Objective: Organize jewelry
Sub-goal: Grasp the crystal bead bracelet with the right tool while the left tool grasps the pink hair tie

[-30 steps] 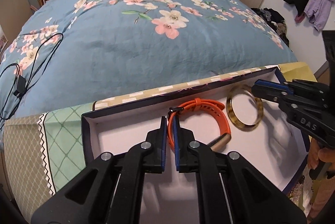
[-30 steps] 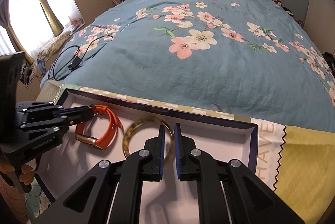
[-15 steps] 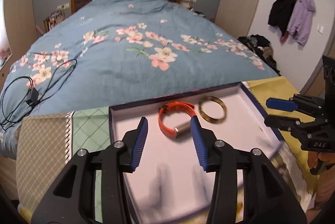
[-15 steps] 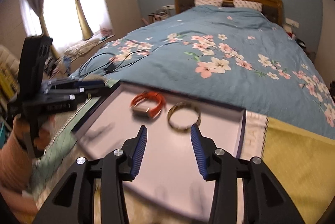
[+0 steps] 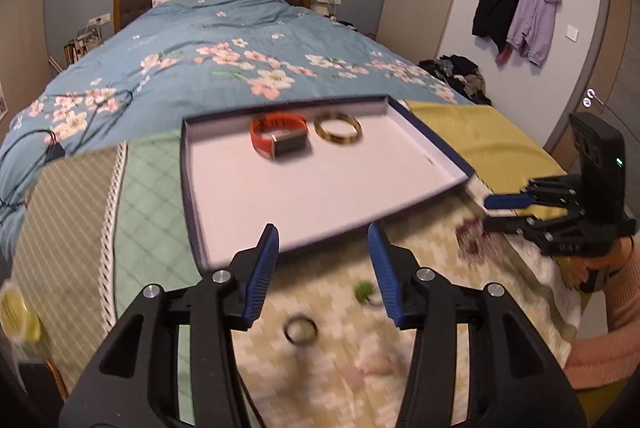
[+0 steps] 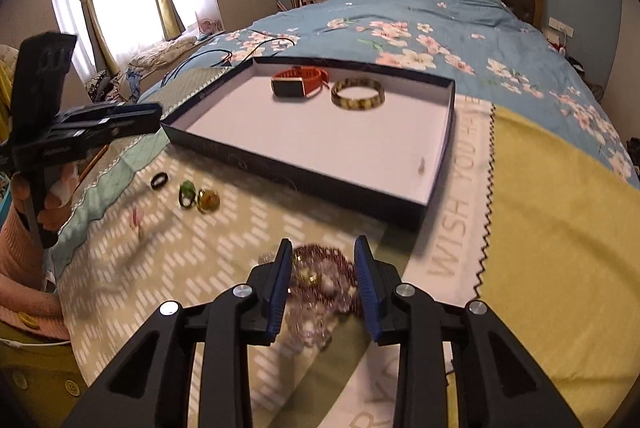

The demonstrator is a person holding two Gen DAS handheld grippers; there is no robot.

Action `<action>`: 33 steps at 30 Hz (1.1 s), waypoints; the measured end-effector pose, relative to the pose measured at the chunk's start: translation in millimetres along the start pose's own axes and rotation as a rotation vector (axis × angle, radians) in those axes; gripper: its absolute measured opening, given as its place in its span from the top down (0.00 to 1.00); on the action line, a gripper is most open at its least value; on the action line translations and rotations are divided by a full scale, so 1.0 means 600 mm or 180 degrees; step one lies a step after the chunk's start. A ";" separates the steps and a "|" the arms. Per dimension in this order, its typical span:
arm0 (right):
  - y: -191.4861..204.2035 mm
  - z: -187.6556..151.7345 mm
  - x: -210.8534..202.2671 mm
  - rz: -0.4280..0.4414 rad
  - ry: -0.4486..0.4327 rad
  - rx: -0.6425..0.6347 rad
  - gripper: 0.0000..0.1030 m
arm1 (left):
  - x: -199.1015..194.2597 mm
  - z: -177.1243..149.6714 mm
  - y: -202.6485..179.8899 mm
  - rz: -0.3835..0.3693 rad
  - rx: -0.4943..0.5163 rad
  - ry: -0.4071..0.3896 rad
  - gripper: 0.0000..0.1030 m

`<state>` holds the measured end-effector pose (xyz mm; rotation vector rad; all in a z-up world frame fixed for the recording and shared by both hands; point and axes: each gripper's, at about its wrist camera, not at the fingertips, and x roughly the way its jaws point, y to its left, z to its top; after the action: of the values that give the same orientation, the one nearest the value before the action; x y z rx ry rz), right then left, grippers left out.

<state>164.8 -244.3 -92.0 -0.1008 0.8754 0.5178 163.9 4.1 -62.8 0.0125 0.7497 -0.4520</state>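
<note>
A shallow dark-blue box (image 5: 192, 196) (image 6: 440, 164) with a white inside holds an orange watch (image 5: 280, 138) (image 6: 298, 80) and a tortoiseshell bangle (image 5: 338, 128) (image 6: 357, 93) at its far end. My left gripper (image 5: 323, 260) (image 6: 136, 118) is open and empty, above the cloth in front of the box, over a black ring (image 5: 301, 330) (image 6: 158, 180) and a green ring (image 5: 364, 290) (image 6: 186, 191). My right gripper (image 6: 323, 278) (image 5: 496, 212) is open, over a purple bead necklace (image 6: 320, 276) (image 5: 472, 238). An amber ring (image 6: 209, 200) lies beside the green one.
The box and jewelry lie on a patterned green and yellow cloth (image 6: 552, 228) at the foot of a bed with a blue floral duvet (image 5: 224, 68). A black cable (image 5: 48, 148) lies on the duvet at left. Coats (image 5: 516, 8) hang on the right wall.
Both grippers opened, releasing the watch and the bangle inside the box, then pulled back and up. They now sit over the cloth in front of the box.
</note>
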 end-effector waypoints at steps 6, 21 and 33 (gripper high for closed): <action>-0.005 -0.010 0.010 0.0050 0.0014 0.0021 0.73 | -0.004 -0.034 -0.003 -0.0090 -0.0119 0.0074 0.55; 0.004 -0.023 -0.003 0.0167 -0.0017 0.0043 0.92 | -0.007 -0.071 -0.004 -0.0158 -0.0156 0.0193 0.55; 0.024 -0.010 -0.064 0.0309 -0.0343 0.0095 0.92 | -0.013 -0.103 -0.022 -0.0205 0.0022 0.0314 0.53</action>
<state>133.3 -248.9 -65.2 -0.0029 0.7852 0.5953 113.1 5.7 -101.5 0.0173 0.8472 -0.5183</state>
